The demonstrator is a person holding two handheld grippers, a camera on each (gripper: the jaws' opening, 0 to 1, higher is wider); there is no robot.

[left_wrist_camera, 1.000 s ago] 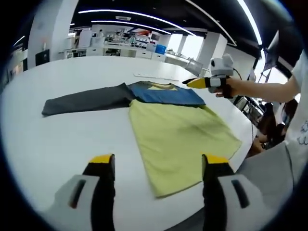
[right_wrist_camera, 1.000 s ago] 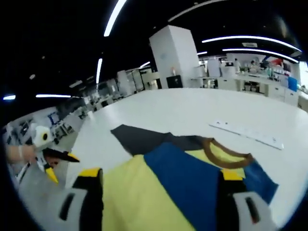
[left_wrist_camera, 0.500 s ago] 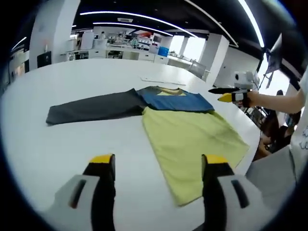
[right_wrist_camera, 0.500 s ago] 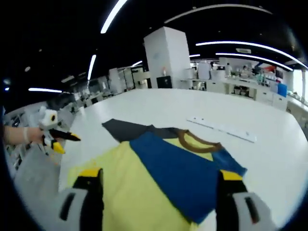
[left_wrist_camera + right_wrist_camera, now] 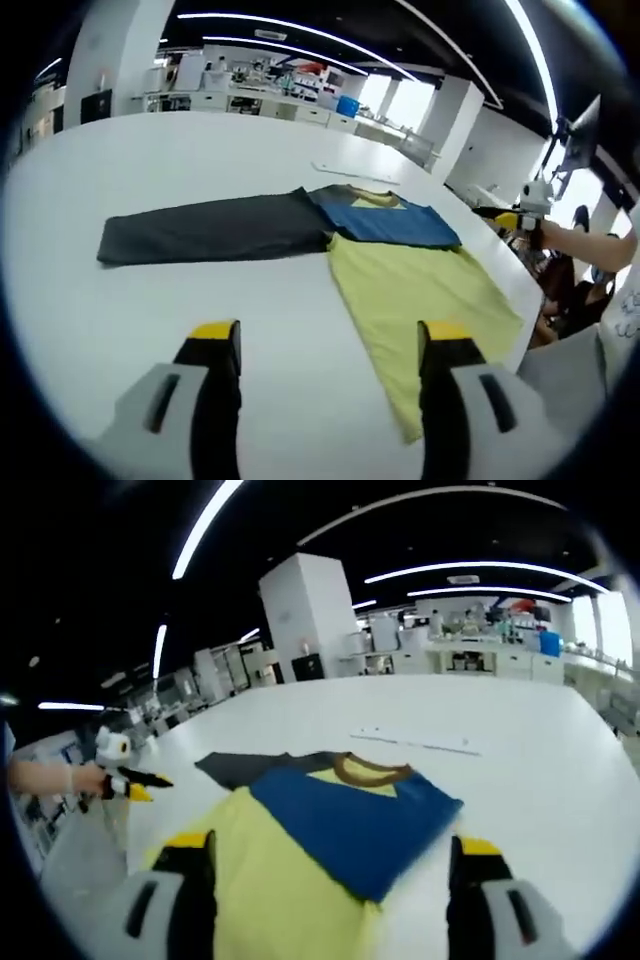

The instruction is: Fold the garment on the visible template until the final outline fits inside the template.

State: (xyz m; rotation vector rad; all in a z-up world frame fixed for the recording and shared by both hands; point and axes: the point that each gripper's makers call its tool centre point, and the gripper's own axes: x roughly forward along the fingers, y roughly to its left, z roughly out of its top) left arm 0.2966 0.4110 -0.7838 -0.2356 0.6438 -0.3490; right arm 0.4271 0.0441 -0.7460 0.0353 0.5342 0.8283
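Your shirt (image 5: pixel 400 270) lies flat on the white bench (image 5: pixel 150 310). It has a yellow body, a blue top and one grey sleeve (image 5: pixel 200 225) stretched out.

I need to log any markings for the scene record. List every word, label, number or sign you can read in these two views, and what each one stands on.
No text can be read.
The garment carries no visible print or label.
The white strip beyond the collar shows only tiny marks, too small to read.
The background shelves are too blurred to read.
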